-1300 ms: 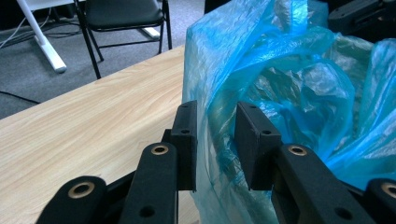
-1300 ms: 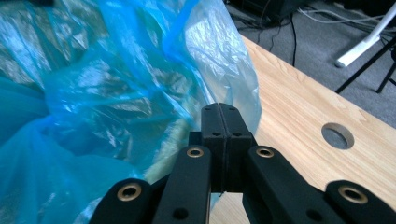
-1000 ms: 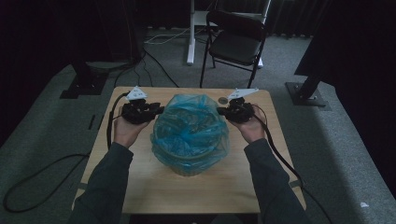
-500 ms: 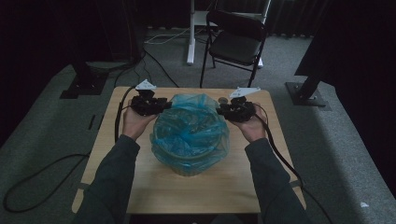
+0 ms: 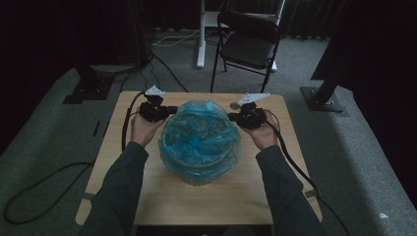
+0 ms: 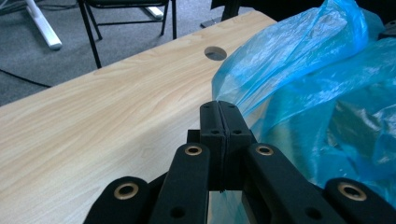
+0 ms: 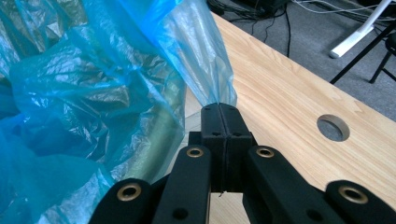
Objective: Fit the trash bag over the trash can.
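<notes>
The table (image 5: 147, 196) carries a bin (image 5: 199, 174) at its centre, lined with a blue plastic bag (image 5: 199, 137) holding crumpled film, contents unclear. The left gripper (image 5: 164, 111) and right gripper (image 5: 237, 118) each pinch the bag's edge with closed jaws, probably to spread it over the rim.

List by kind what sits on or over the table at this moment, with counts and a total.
Blue plastic bag, lining a bin: 1
Bin under the bag: 1
Grippers, left gripper and right gripper, each shut on the bag's edge: 2
Total: 4
</notes>
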Available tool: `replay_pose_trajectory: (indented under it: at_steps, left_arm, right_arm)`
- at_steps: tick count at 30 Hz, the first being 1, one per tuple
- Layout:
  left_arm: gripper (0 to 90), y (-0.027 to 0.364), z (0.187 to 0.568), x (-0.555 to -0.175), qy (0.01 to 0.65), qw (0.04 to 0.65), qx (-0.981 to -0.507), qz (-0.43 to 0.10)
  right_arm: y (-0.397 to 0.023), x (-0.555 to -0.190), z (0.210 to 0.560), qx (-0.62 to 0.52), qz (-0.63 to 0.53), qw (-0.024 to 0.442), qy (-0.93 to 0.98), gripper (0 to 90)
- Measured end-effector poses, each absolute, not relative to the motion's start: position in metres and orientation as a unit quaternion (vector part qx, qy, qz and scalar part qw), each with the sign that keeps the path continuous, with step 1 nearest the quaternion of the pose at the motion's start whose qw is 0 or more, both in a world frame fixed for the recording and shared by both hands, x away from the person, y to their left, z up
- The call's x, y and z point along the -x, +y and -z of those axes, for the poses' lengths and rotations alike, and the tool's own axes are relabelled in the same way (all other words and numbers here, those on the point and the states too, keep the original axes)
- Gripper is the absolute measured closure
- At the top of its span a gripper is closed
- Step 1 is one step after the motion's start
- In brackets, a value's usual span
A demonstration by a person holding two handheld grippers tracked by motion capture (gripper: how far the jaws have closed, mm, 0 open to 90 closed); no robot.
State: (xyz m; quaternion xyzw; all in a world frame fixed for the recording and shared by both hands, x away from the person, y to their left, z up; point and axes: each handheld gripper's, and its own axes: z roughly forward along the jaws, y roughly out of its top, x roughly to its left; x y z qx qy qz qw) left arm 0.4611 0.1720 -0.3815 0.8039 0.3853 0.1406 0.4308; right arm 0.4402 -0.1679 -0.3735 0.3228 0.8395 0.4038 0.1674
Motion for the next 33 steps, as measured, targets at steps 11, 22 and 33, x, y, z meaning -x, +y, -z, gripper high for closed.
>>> replay_pose_trajectory:
  at_steps: [11,22,33]
  left_arm:
    - [89.4,0.176,0.401,-0.469,0.405,0.427,-0.801,-0.109]
    - [89.3,0.179,0.422,-0.46,0.404,0.429,-0.803,-0.088]
    - [88.2,0.18,0.435,-0.452,0.403,0.429,-0.805,-0.073]
  right_arm:
    - [-0.161,-0.446,0.385,-0.333,-0.369,0.162,0.853,89.9]
    - [-0.168,-0.437,0.403,-0.329,-0.368,0.138,0.858,89.9]
    - [-0.17,-0.426,0.407,-0.312,-0.374,0.121,0.865,89.8]
